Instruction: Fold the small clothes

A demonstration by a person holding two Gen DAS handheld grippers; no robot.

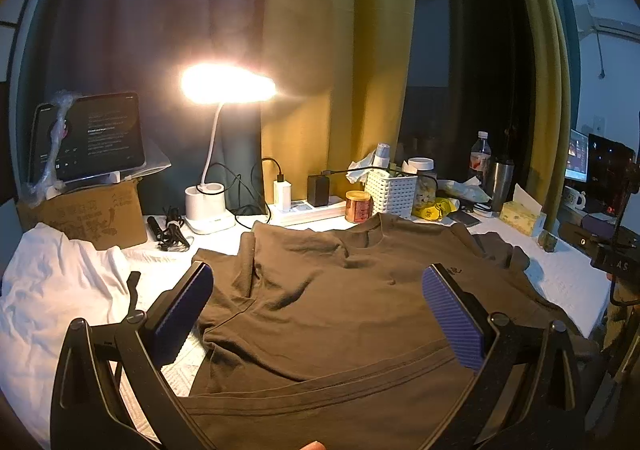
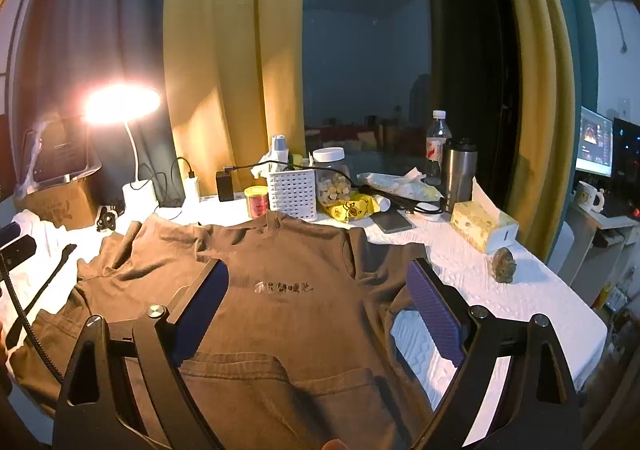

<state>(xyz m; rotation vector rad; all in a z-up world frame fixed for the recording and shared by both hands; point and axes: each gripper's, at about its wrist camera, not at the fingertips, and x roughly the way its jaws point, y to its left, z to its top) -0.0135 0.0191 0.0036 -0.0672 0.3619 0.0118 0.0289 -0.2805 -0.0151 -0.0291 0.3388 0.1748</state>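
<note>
A brown T-shirt (image 1: 332, 302) lies spread on the white table cover, collar toward the far clutter, a small printed logo (image 2: 284, 286) on its chest. Its sleeves are wrinkled and its hem runs near the front edge. My left gripper (image 1: 318, 282) hovers open over the shirt's left half, nothing between its purple pads. My right gripper (image 2: 318, 278) hangs open above the chest and right side, pads apart and empty. A white garment (image 1: 52, 282) is bunched at the left of the table.
Along the back stand a lit desk lamp (image 1: 224, 86), cardboard box with tablet (image 1: 88, 134), power strip, red tin (image 2: 257, 202), white basket (image 2: 294, 194), jar, bottle, steel tumbler (image 2: 458, 174) and tissue box (image 2: 482, 224). A small stone (image 2: 504, 260) lies at the right.
</note>
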